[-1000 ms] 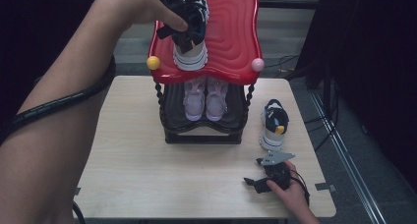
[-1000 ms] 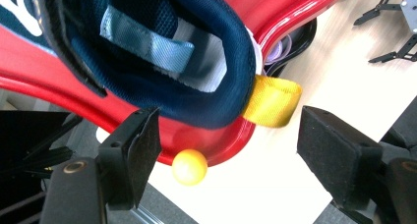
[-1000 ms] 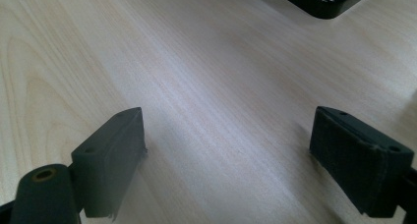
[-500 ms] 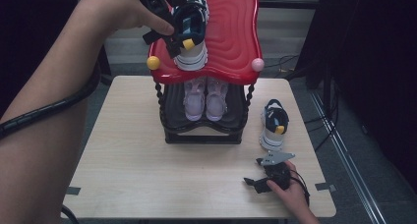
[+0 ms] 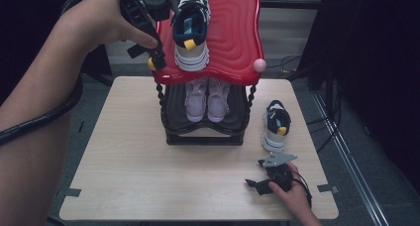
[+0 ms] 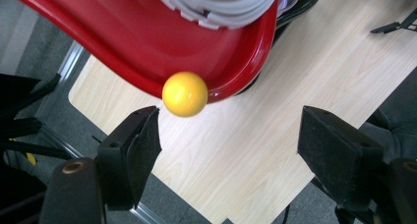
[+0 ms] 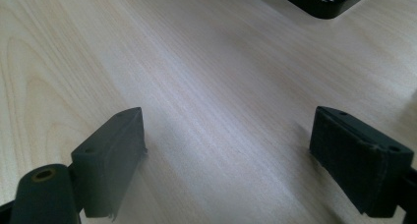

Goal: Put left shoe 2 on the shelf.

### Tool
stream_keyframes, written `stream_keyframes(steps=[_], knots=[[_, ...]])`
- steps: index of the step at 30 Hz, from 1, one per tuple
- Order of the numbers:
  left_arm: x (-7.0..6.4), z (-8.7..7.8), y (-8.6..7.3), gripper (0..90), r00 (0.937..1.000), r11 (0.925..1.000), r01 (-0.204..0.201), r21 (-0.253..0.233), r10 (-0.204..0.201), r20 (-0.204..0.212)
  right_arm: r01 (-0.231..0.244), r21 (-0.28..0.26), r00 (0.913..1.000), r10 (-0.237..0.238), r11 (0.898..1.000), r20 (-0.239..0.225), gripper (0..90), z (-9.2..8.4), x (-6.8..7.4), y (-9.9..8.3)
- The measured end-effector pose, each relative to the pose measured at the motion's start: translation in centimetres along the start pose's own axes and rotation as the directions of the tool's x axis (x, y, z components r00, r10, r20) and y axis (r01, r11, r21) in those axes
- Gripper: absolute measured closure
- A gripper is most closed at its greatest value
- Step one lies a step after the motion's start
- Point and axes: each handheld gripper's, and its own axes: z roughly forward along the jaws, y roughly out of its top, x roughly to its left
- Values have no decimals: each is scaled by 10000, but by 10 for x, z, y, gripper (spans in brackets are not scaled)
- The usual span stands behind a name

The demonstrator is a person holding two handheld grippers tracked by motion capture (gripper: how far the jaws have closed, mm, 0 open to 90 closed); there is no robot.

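Note:
A navy and white sneaker [image 5: 190, 30] with yellow trim lies on the red top tray [image 5: 233, 37] of a black shoe rack, its white sole [image 6: 221, 8] at the tray's front rim. My left gripper [image 5: 154, 55] hangs open just left of the shoe, off the tray's front left corner, with nothing between its fingers [image 6: 135, 145]. The corner's yellow ball [image 6: 184, 94] sits just beyond the left jaw. The matching sneaker [image 5: 275, 127] stands on the table to the right of the rack. My right gripper [image 5: 257, 175] rests open and empty on the tabletop [image 7: 196, 62] near the front right.
A pair of pink shoes [image 5: 205, 99] sits on the rack's lower black shelf [image 5: 173, 107]. A pink ball [image 5: 259, 65] marks the tray's front right corner. The wooden table [image 5: 124, 176] has bare board left of and in front of the rack. Cables run on the floor at the right.
My left gripper has drawn away to the left from the sneaker and dropped a little. The sneaker stays on the red tray. The right hand has not moved.

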Motion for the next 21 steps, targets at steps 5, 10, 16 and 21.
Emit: stream_keyframes(steps=[5, 10, 16, 21], knots=[[3, 5, -11, 239, 9999, 9999, 150, 31, -150, 65, 0, 3, 10000, 0, 10000, 0, 130, 0, 0, 0], [7, 9, -22, 239, 9994, 9994, 318, 108, -319, 109, -2, 5, 10000, 2, 10000, -1, 131, 0, 0, 0], [9, 13, -35, 238, 9986, 9987, 511, 84, -512, 120, -1, 4, 10000, 1, 10000, -3, 131, 0, 0, 0], [10, 16, -45, 238, 9980, 9981, 605, 126, -607, 149, 2, 25, 10000, -2, 10000, 1, 131, 0, 0, 0]])
